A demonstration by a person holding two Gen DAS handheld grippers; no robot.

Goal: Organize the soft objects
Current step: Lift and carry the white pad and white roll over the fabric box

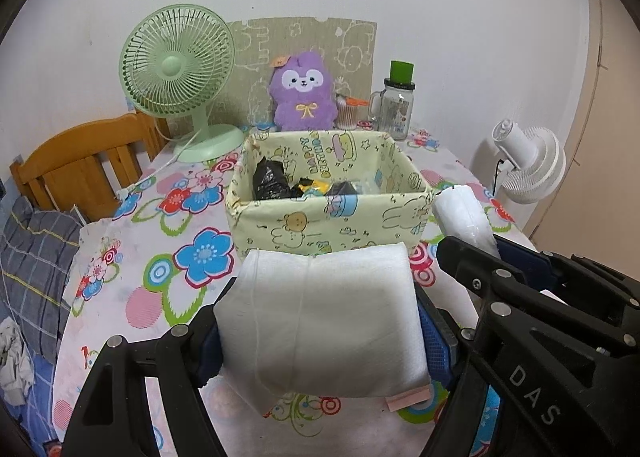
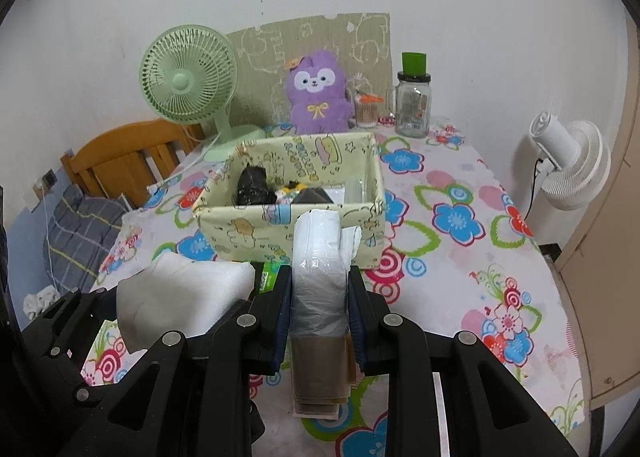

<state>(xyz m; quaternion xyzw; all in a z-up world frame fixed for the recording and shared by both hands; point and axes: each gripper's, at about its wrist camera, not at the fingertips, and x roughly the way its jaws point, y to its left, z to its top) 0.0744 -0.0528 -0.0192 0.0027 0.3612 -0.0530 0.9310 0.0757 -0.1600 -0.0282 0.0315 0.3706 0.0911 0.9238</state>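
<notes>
Low in the left wrist view, the left gripper [image 1: 320, 337] points level toward the fabric bin [image 1: 332, 225], clenched on a white foam pad [image 1: 324, 321] that fills the lower middle of the frame, raised above the floral tablecloth [image 1: 160, 265]. At lower centre of the right wrist view, the right gripper [image 2: 318, 317] sits just right of it, pinching a plastic-wrapped roll [image 2: 318, 273] that stands upright between its fingers. Black bags [image 2: 254, 187] lie inside the bin, with a purple plush [image 2: 318, 93] behind it.
</notes>
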